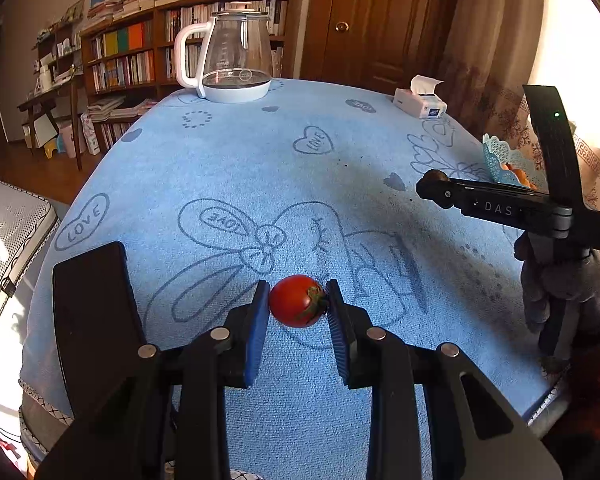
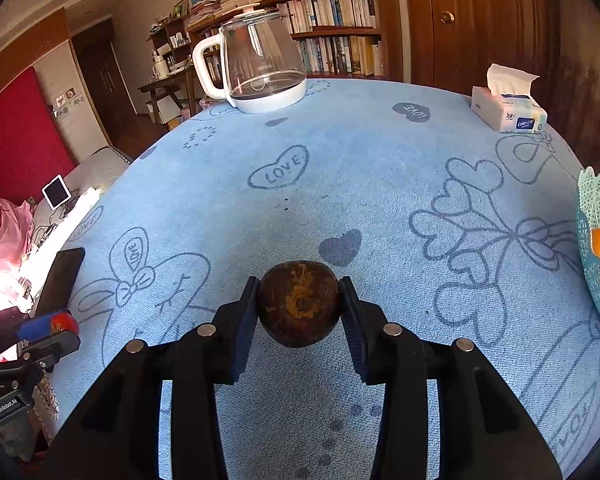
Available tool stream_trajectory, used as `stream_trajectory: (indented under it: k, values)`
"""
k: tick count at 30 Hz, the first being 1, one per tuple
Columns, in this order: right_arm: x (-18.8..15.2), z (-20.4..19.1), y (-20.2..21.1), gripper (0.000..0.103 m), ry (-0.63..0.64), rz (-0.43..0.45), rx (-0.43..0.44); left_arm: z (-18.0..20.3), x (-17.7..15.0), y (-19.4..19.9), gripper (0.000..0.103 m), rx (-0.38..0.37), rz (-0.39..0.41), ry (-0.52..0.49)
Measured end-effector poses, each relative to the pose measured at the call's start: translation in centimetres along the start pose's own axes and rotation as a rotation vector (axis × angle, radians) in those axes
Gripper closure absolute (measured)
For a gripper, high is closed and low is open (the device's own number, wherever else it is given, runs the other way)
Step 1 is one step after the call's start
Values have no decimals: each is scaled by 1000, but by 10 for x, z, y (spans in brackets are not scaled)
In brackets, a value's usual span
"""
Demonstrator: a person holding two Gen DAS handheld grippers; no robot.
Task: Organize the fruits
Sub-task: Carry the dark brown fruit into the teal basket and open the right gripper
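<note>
My left gripper [image 1: 298, 300] is shut on a small red tomato [image 1: 294, 300] with a green stem, held just above the blue cloth. My right gripper [image 2: 300, 304] is shut on a round dark brown fruit [image 2: 299, 303], both pads pressing its sides. In the left wrist view the right gripper [image 1: 436, 186] reaches in from the right with the brown fruit [image 1: 437, 176] at its tip. In the right wrist view the left gripper [image 2: 54, 326] shows at the far left with the tomato [image 2: 64, 322]. A light blue lace basket [image 2: 598, 248] holding orange fruits stands at the right edge.
A blue "LOVE" patterned cloth [image 1: 300, 184] covers the table. A glass kettle with a white handle [image 1: 236, 60] stands at the far side, a tissue box [image 2: 508, 110] at the far right. A black phone [image 1: 92, 292] lies at the left edge. Bookshelves stand behind.
</note>
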State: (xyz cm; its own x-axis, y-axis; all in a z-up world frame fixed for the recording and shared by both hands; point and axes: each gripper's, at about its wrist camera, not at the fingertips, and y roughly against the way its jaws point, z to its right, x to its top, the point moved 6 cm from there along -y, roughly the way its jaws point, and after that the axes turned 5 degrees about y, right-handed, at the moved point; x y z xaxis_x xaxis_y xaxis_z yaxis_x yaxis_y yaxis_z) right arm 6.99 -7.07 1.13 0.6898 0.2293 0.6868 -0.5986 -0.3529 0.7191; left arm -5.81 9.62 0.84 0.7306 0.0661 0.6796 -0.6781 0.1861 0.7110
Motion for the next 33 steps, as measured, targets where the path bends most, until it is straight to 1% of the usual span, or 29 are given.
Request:
stream_trajectory:
  k: [4, 8, 20, 25, 28, 33]
  values:
    - [3, 13, 19, 62, -31, 45, -10, 6, 3, -1, 74, 4, 3, -17]
    - [5, 34, 37, 62, -77, 86, -32, 12, 7, 0, 74, 1, 12, -32]
    - [3, 119, 102, 62, -246, 218, -138, 30, 20, -2, 74, -4, 22, -62]
    - [1, 153, 129, 62, -310, 277, -191, 41, 27, 1, 74, -13, 41, -80]
    - [2, 178, 136, 62, -342, 291, -240, 47, 31, 2, 74, -20, 49, -92]
    - [-3, 221, 134, 62, -412, 276, -302, 54, 33, 1, 74, -31, 53, -106]
